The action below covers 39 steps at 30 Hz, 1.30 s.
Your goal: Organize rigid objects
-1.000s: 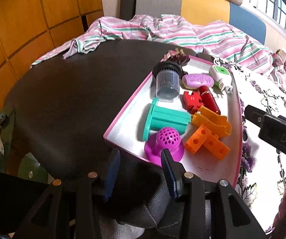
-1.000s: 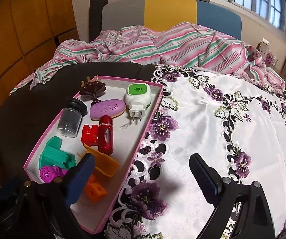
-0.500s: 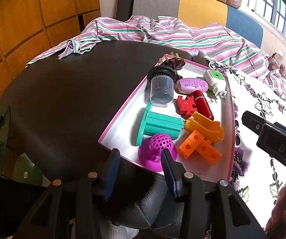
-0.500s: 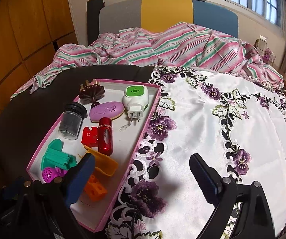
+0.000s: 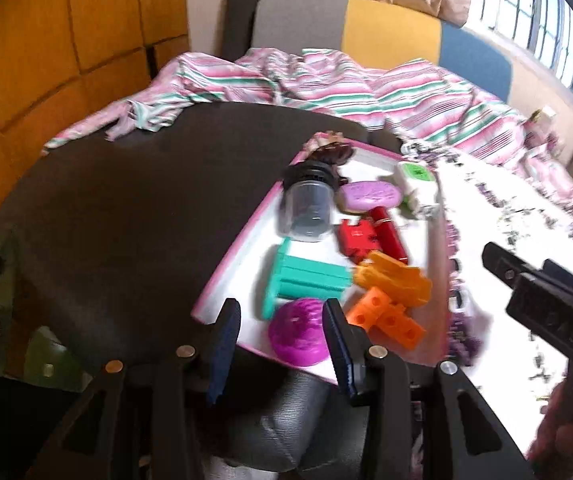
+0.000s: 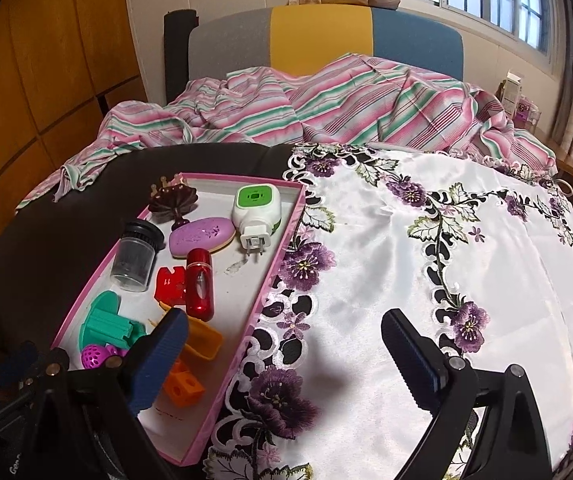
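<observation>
A pink-rimmed white tray (image 6: 282, 256) (image 5: 230, 256) lies on a dark round table and holds several small objects: a clear jar with a black lid (image 6: 136, 254), a purple soap (image 6: 201, 236), a green-and-white plug-in (image 6: 256, 214), a red tube (image 6: 199, 282), a teal spool (image 5: 306, 278), a magenta perforated dome (image 5: 300, 332), orange blocks (image 5: 390, 318). My left gripper (image 5: 280, 338) is open and empty, just short of the tray's near edge. My right gripper (image 6: 282, 360) is wide open and empty, over the tray's right rim and the cloth.
A white satin cloth with purple flowers (image 6: 446, 264) covers the table's right part. The bare dark tabletop (image 5: 126, 220) lies left of the tray. A striped sheet (image 6: 326, 108) and a chair back (image 6: 322, 36) stand behind.
Both grippers have drawn back and risen slightly, so the tray sits lower and a little farther in each view. The left view is blurred with motion. Nothing was grasped.
</observation>
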{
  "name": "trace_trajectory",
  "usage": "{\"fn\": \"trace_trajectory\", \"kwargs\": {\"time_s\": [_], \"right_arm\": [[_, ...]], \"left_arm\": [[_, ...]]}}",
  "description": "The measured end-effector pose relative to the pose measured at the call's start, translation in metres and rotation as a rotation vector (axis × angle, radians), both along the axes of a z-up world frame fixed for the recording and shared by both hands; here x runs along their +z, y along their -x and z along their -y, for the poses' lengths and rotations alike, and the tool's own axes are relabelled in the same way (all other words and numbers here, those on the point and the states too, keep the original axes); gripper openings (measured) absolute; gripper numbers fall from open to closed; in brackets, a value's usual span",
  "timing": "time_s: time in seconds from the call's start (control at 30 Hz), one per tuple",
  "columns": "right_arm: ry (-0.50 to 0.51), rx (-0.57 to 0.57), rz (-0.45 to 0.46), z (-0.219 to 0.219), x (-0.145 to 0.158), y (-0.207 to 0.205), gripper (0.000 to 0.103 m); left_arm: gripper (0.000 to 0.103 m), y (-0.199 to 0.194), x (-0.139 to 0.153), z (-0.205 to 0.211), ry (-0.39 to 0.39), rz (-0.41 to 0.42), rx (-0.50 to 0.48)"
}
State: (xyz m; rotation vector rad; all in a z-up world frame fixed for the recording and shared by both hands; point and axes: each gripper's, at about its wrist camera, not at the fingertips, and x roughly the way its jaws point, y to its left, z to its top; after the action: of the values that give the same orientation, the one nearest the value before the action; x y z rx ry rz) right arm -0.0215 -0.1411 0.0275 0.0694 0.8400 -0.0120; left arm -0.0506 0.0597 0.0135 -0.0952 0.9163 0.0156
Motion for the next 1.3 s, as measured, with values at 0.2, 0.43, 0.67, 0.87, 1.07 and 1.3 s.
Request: {"fn": "trace_trajectory", "kwargs": {"time_s": [0.2, 0.43, 0.67, 0.87, 1.07, 1.3], "right_arm": [[0.004, -0.014, 0.007, 0.005, 0.002, 0.000, 0.098], [0.004, -0.017, 0.017, 0.004, 0.005, 0.000, 0.100], [-0.013, -0.020, 0.038, 0.004, 0.007, 0.003, 0.103], [-0.016, -0.017, 0.020, 0.005, 0.003, 0.002, 0.103], [0.014, -0.033, 0.041, 0.006, 0.005, 0.004, 0.103], [0.007, -0.033, 0.031, 0.006, 0.003, 0.003, 0.103]], "left_arm": [[0.042, 0.002, 0.004, -0.007, 0.059, 0.064, 0.013], [0.043, 0.005, 0.008, 0.008, -0.045, 0.089, -0.042], [0.043, 0.007, 0.011, 0.007, -0.054, 0.113, -0.048], [0.042, 0.007, 0.011, 0.009, -0.045, 0.108, -0.057], [0.043, 0.008, 0.010, 0.009, -0.035, 0.112, -0.073], [0.043, 0.009, 0.009, 0.009, -0.039, 0.112, -0.075]]}}
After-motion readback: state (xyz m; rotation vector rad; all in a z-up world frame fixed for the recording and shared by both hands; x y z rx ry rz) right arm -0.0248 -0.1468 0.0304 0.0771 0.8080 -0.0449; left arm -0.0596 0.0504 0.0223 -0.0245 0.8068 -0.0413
